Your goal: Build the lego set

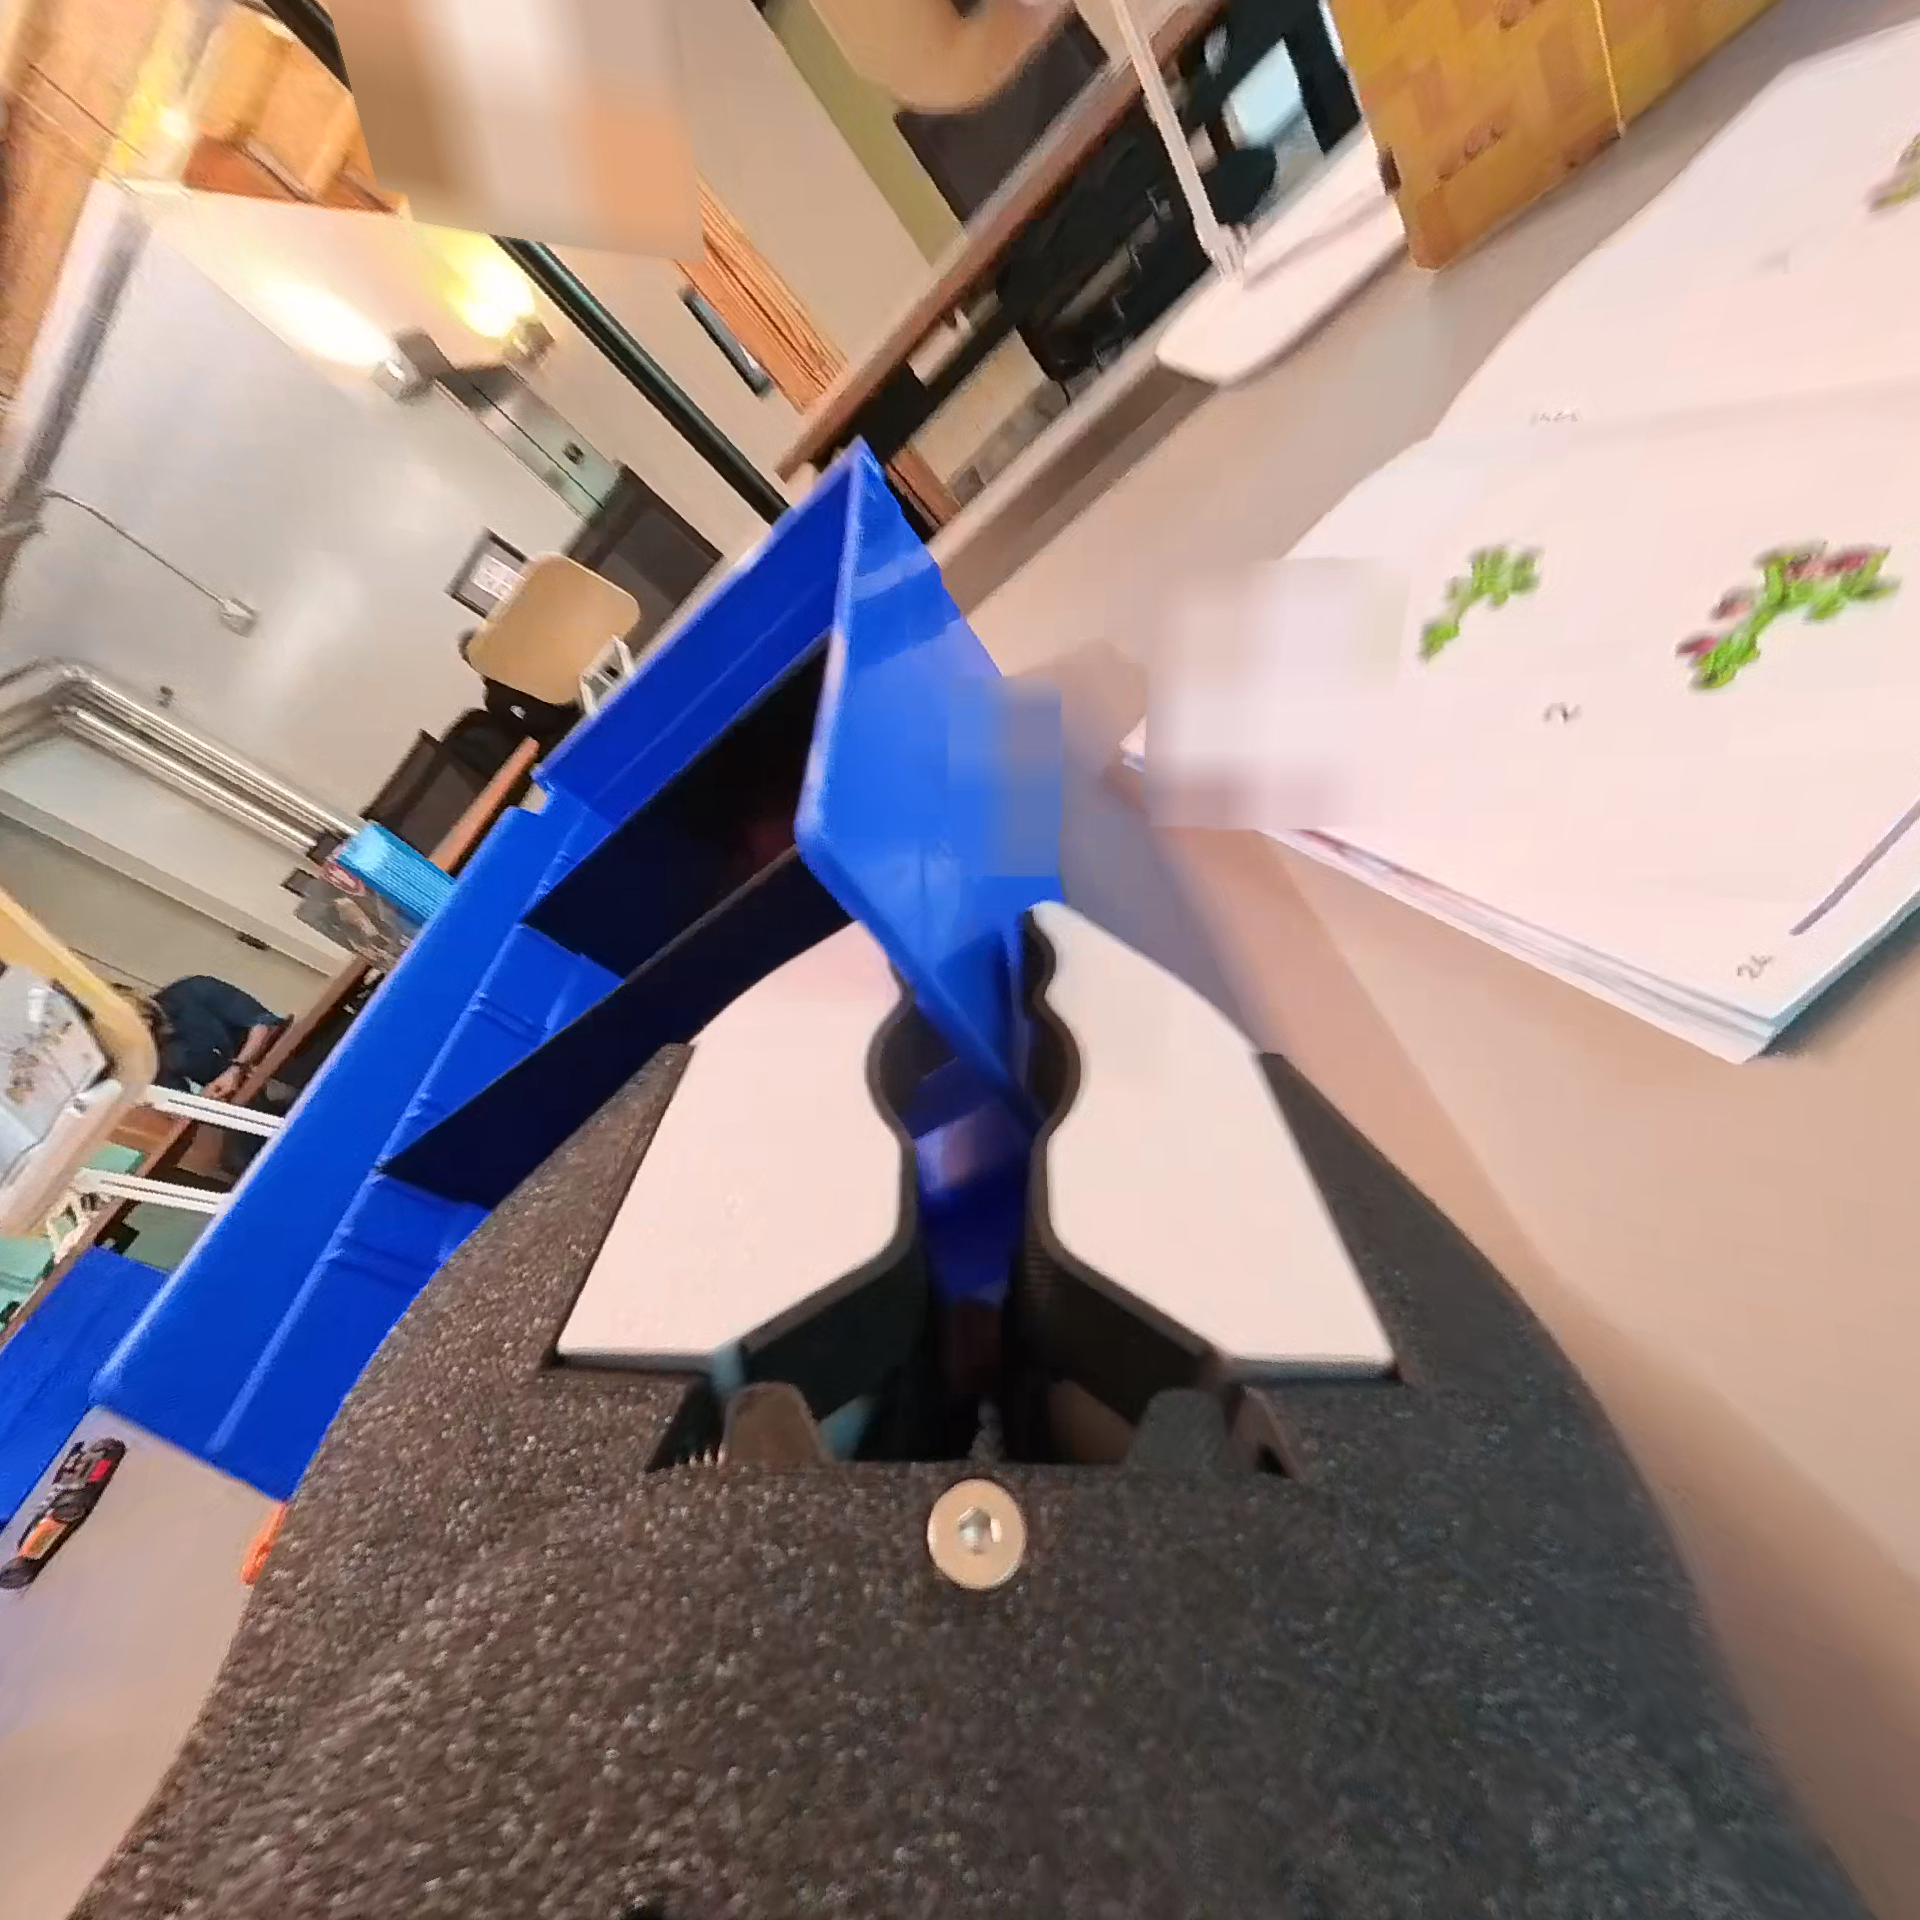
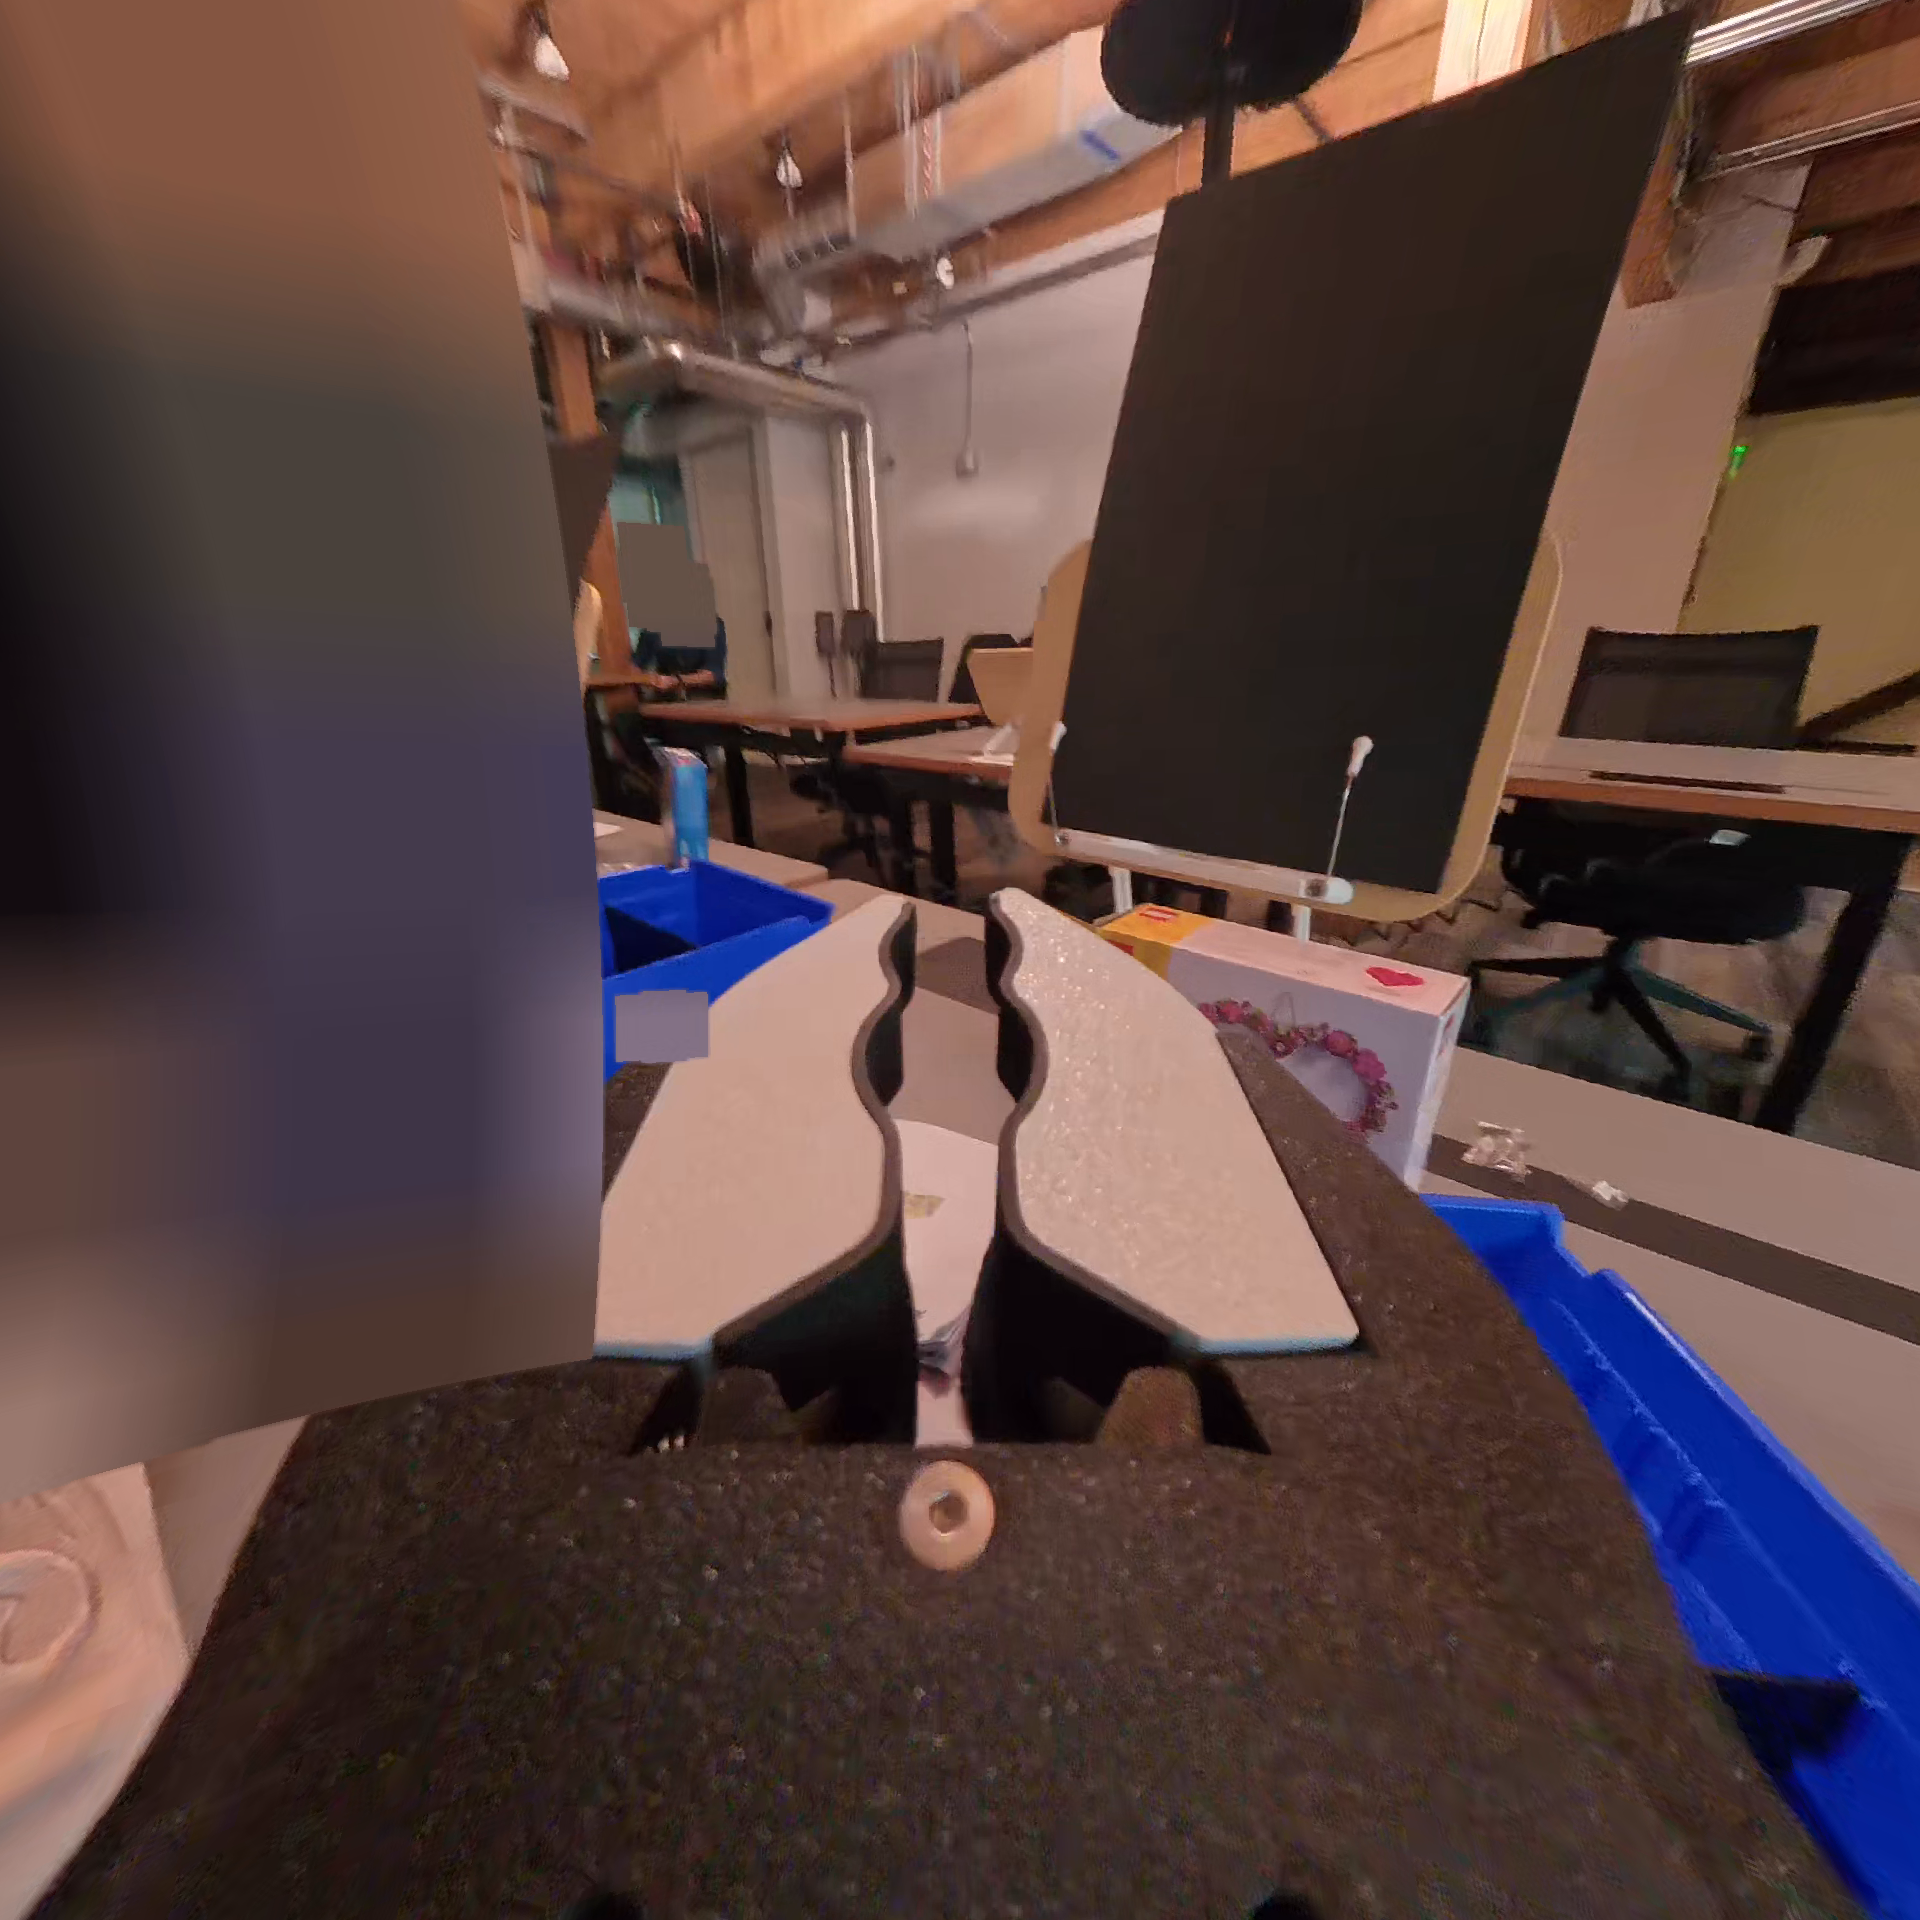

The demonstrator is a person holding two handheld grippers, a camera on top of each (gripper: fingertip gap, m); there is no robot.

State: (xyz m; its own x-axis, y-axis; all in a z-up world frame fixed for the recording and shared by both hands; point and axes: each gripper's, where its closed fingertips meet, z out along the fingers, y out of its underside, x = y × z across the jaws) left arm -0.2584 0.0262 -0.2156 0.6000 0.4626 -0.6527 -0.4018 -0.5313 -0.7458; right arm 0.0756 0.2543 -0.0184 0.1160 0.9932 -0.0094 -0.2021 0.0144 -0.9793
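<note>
1. My left gripper (image 1: 977, 1049) has its jaws clamped on the wall of a blue bin (image 1: 644, 831), which is tilted; its dark compartments hide any contents.
2. My right gripper (image 2: 951, 1039) hangs with jaws slightly parted, holding nothing.
3. The open instruction booklet (image 1: 1621, 748) lies on the desk (image 1: 1455, 1195), showing green-and-pink builds; the white lego box (image 2: 1340, 1049) stands beyond.

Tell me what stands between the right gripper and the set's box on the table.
Nothing visible. The right gripper, jaws slightly apart and empty, points over bare table toward the white box; the blue tray lies off to its right, outside that line.
</note>
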